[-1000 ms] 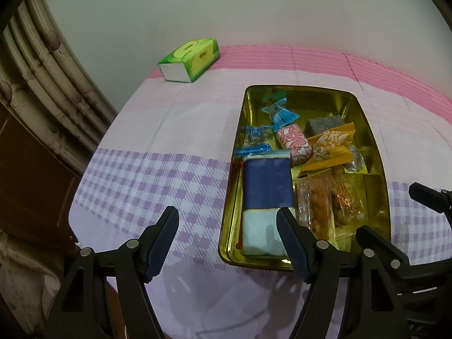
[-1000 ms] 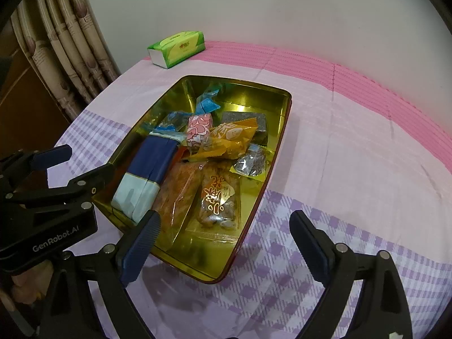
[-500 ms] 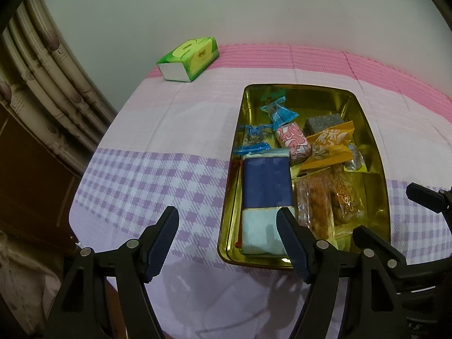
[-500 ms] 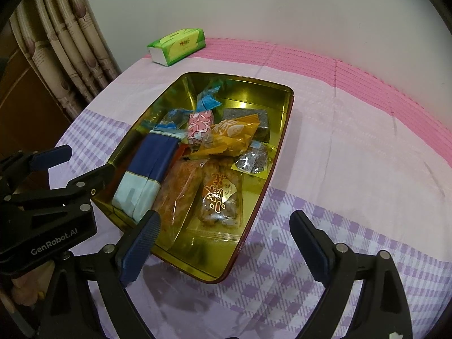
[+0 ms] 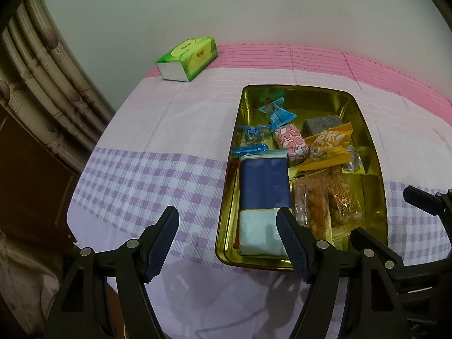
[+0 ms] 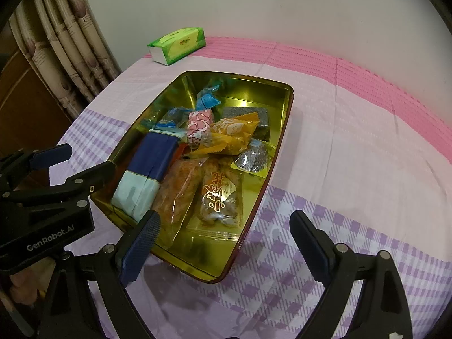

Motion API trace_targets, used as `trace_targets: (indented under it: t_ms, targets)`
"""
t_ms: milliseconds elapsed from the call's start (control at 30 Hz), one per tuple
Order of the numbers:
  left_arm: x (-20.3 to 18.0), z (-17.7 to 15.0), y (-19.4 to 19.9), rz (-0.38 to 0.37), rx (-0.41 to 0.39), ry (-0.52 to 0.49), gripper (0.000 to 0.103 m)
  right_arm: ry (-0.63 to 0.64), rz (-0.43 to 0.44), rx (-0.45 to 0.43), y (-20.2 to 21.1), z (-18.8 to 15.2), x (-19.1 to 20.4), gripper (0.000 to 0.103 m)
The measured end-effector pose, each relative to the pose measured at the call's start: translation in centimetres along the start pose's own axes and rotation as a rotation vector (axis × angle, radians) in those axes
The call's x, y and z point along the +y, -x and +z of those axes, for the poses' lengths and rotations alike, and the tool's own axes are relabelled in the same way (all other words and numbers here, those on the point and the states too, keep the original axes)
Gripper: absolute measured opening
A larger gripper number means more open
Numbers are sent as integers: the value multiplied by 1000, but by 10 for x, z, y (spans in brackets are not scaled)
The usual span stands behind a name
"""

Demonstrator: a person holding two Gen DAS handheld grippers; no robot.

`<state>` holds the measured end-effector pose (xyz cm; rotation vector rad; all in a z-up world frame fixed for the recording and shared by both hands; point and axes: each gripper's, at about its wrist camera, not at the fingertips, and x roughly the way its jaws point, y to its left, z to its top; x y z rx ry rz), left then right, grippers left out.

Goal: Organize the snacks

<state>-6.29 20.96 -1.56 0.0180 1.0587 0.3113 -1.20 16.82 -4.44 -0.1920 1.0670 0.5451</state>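
A gold tin tray (image 5: 370,152) (image 6: 282,130) sits on the table and holds several wrapped snacks: a navy and pale blue pack (image 5: 264,197) (image 6: 147,169), an orange packet (image 5: 327,147) (image 6: 234,135), a pink patterned candy (image 5: 291,141) (image 6: 199,125), clear packs of fried snacks (image 5: 325,200) (image 6: 217,195), a grey block (image 5: 320,124) and blue wrapped candies (image 5: 278,113). My left gripper (image 5: 227,240) is open and empty at the tray's near left corner. My right gripper (image 6: 224,243) is open and empty over the tray's near right corner.
A green tissue box (image 5: 188,58) (image 6: 178,45) lies at the far left of the table by the wall. Curtains (image 5: 42,84) hang at the left. The tablecloth (image 5: 155,169) is pink and purple checked, and its near edge drops away just below the grippers.
Both grippers have drawn back slightly from the tray and stayed open. The snacks have not moved.
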Motion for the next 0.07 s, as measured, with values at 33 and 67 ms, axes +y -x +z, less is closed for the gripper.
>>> trace_targets:
  t_ms: [33,67]
  targets:
    - [1,1,-1,-1,-1,0,72,1,-1,0,0,0,0,91]
    - [1,1,-1,-1,0,-1,72,2,-2,0,0,0,0,91]
